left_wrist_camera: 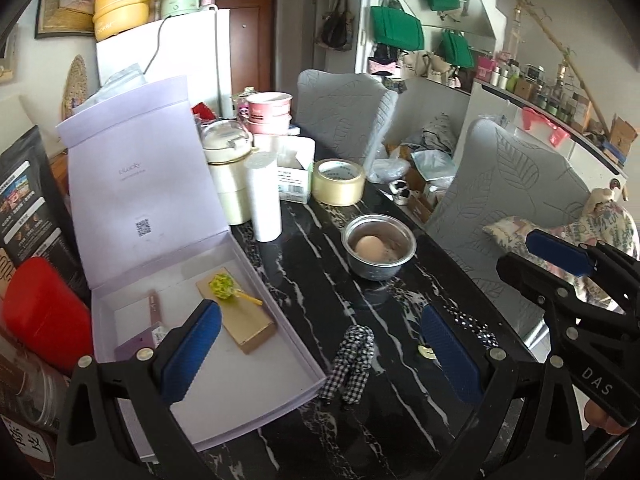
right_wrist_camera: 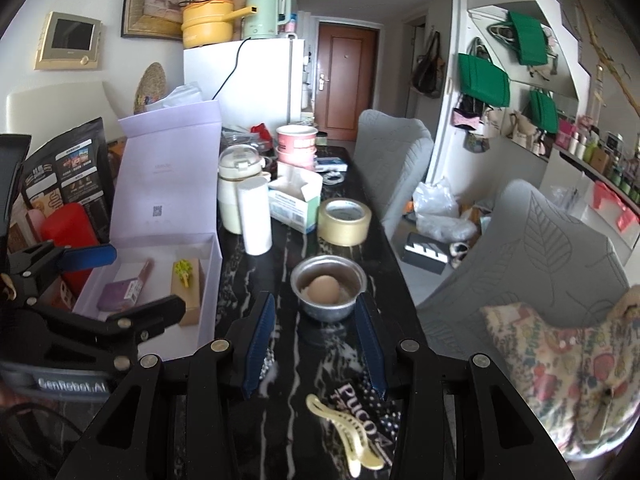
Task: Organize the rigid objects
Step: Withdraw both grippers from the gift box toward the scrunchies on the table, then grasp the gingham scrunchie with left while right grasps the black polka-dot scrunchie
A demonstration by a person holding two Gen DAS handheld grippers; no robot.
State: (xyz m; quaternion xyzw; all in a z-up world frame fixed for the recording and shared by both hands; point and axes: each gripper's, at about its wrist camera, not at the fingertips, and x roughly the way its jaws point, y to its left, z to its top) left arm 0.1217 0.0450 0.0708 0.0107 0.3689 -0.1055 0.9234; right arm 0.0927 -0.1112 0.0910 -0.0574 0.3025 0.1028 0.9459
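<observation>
Black marble table [left_wrist_camera: 304, 240] in the left wrist view holds an open lilac box [left_wrist_camera: 248, 364], seemingly the collecting spot; the left gripper [left_wrist_camera: 320, 352] hangs spread and empty over a checked bow [left_wrist_camera: 352, 364].

Right wrist view: the right gripper [right_wrist_camera: 316, 344], spread, frames a cream hair claw [right_wrist_camera: 348, 436] lying lengthwise, pointing away.

Purple packet [left_wrist_camera: 134, 347] in the lilac box [left_wrist_camera: 280, 364] half hidden behind the left claw's blue pad [left_wrist_camera: 192, 354]. Cream hair clip [left_wrist_camera: 426, 353] mostly covered by the other pad. Print on the box lid too small to read. Patterned cushion [right_wrist_camera: 560, 368] cut off at the frame edge.
</observation>
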